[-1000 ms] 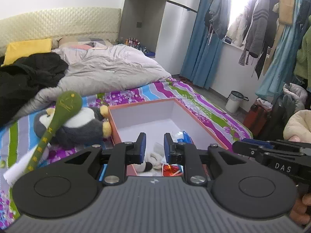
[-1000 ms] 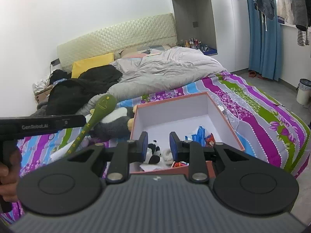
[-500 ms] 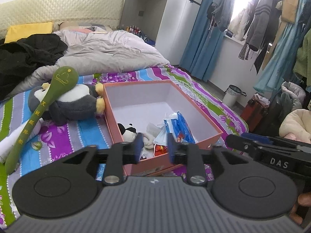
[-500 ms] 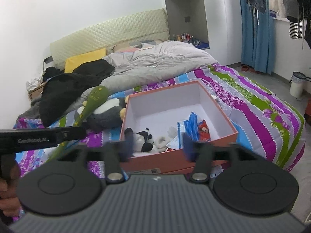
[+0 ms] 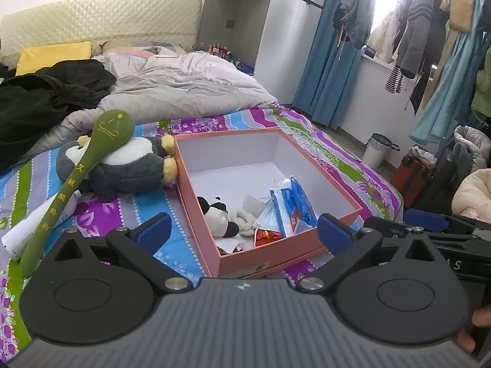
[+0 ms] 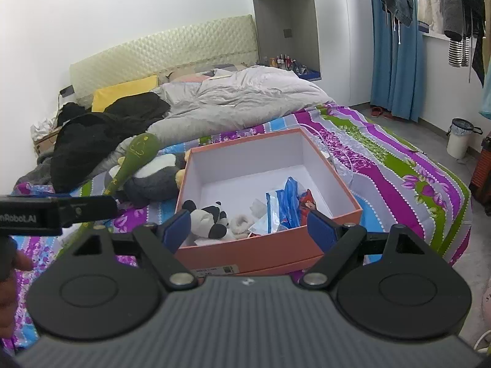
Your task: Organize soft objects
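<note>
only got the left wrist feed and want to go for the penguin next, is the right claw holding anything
Observer: No. The right claw has just been opening; its jaws stand open with nothing between the pads.
Operator: ok, what's off my left edge
Observer: A cardboard box stands against the wall, beyond the black clothes, with crumpled white material on top of it.
</note>
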Motion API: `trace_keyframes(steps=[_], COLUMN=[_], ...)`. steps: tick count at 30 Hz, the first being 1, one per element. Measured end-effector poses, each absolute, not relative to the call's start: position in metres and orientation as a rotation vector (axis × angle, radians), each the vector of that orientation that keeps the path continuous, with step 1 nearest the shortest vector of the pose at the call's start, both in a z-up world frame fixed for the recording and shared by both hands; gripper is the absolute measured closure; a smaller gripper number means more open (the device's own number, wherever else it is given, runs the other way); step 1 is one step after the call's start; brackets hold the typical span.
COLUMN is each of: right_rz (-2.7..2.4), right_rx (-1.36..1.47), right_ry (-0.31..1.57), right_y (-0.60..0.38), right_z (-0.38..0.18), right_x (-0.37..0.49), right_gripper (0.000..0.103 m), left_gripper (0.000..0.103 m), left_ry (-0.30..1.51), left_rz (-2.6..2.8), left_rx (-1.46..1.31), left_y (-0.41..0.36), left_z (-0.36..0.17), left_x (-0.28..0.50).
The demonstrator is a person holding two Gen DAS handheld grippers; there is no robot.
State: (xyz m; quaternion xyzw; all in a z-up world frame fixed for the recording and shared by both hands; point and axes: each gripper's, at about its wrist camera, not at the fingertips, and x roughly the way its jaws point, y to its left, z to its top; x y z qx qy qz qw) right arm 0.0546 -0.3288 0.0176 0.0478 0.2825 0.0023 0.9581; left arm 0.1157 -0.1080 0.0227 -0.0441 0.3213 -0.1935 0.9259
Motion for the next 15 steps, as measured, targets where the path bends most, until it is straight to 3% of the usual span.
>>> trace_keyframes(steps=[15], right_rz=[-0.009], right_rx=[0.086], right_ry=[0.577], right_y=[-0.3284], right_z=[0.0172], right_x=[0.0544], right_gripper=[0.018], left_gripper=[0.000], left_ry=[0.682], left_rz=[-0.387], left_rx=[-0.077], left_y=[-0.1112], left_z=[0.0212], left_x=[0.1130])
